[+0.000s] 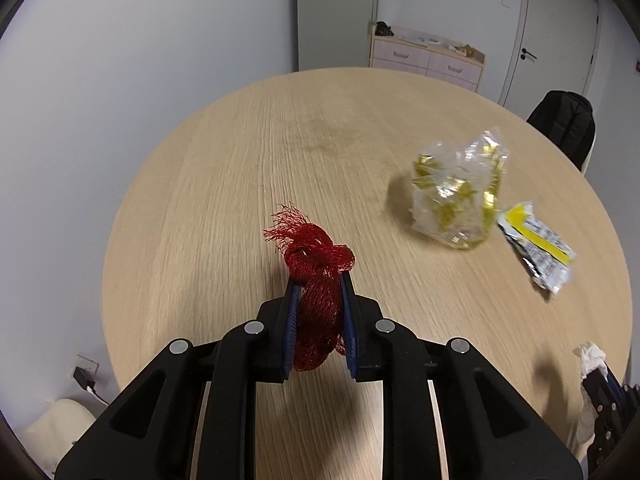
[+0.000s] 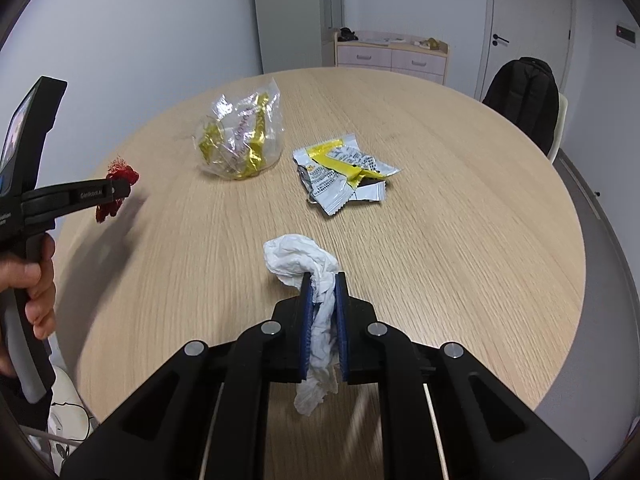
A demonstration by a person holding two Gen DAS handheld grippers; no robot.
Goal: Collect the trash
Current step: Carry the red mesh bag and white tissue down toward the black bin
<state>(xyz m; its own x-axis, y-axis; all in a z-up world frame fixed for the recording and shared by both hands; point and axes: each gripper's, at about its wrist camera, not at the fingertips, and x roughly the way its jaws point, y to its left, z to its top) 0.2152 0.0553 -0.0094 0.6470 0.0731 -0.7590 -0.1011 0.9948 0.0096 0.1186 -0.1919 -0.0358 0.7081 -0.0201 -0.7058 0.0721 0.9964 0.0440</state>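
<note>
My left gripper [image 1: 319, 278] is shut on a red mesh net [image 1: 314, 256] and holds it above the round wooden table [image 1: 240, 168]. My right gripper [image 2: 323, 278] is shut on a crumpled white tissue [image 2: 298, 258] above the table's near side. In the right wrist view the left gripper [image 2: 120, 190] shows at the far left with the red net [image 2: 122, 176] in it. A clear and gold plastic bag [image 2: 240, 136] and a silver and yellow wrapper [image 2: 340, 174] lie on the table; both also show in the left wrist view, the bag [image 1: 460, 188] and the wrapper [image 1: 538, 248].
A black backpack hangs on a chair [image 2: 524, 96] at the table's far right. A pale dresser [image 2: 392, 56] stands against the back wall beside a white door [image 2: 528, 20]. A white object [image 2: 64, 404] sits on the floor at the lower left.
</note>
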